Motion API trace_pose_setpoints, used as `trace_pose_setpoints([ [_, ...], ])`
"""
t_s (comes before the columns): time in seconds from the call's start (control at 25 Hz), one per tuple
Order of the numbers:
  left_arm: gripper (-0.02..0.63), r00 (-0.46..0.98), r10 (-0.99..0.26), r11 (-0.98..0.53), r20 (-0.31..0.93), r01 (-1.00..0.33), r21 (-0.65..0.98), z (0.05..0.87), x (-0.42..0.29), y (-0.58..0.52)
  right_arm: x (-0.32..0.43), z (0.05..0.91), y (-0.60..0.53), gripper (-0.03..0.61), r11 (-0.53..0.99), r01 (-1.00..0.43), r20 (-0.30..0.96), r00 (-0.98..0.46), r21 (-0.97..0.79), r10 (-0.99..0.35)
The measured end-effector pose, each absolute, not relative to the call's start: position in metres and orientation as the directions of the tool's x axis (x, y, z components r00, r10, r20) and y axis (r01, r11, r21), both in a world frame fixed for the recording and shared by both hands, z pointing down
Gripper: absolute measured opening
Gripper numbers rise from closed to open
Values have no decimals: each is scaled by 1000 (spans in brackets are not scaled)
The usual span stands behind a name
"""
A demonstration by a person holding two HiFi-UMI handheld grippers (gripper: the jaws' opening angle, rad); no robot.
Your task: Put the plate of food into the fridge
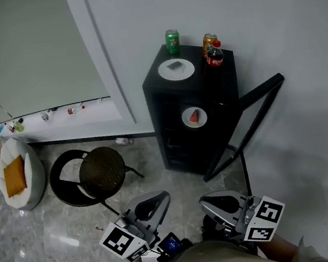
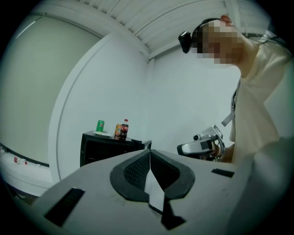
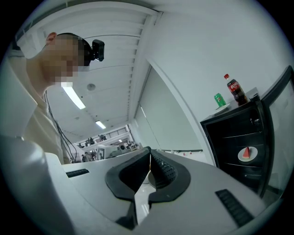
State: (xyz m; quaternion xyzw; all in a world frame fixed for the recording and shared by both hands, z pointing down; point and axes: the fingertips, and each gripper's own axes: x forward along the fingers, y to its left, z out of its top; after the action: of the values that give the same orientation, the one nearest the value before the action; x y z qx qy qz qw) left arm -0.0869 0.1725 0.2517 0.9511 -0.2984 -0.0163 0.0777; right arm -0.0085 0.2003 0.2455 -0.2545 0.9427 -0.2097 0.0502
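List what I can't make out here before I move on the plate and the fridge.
- Head view: the dark thing on the white round plate atop the black mini fridge is too small to identify.
- Head view: the fridge's lower shelves are lost in darkness.
- Left gripper view: the fridge's inside is dark, its lower part behind the left gripper.

On top of the fridge (image 1: 177, 137): small plate (image 1: 176, 69), two cans (image 1: 172, 41), cola bottle (image 1: 214, 54). Inside: watermelon plate (image 1: 194, 117). Left: stool (image 1: 99, 171).
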Motion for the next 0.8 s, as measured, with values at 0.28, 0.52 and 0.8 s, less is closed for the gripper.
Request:
trace_pose_setpoints([
  [0.28, 11, 800, -598, -789, 52, -598, 141, 249, -52, 134, 28, 247, 160, 21, 799, -416, 7, -888, -435, -459],
  [0.52, 11, 777, -624, -769, 87, -630, 111, 247, -22, 107, 59, 247, 133, 21, 822, -364, -6, -913, -437, -408],
  [0.8, 11, 751, -649, -749, 120, -659, 70, 244, 8, 72, 95, 247, 106, 21, 840, -317, -32, -929, -440, -368],
])
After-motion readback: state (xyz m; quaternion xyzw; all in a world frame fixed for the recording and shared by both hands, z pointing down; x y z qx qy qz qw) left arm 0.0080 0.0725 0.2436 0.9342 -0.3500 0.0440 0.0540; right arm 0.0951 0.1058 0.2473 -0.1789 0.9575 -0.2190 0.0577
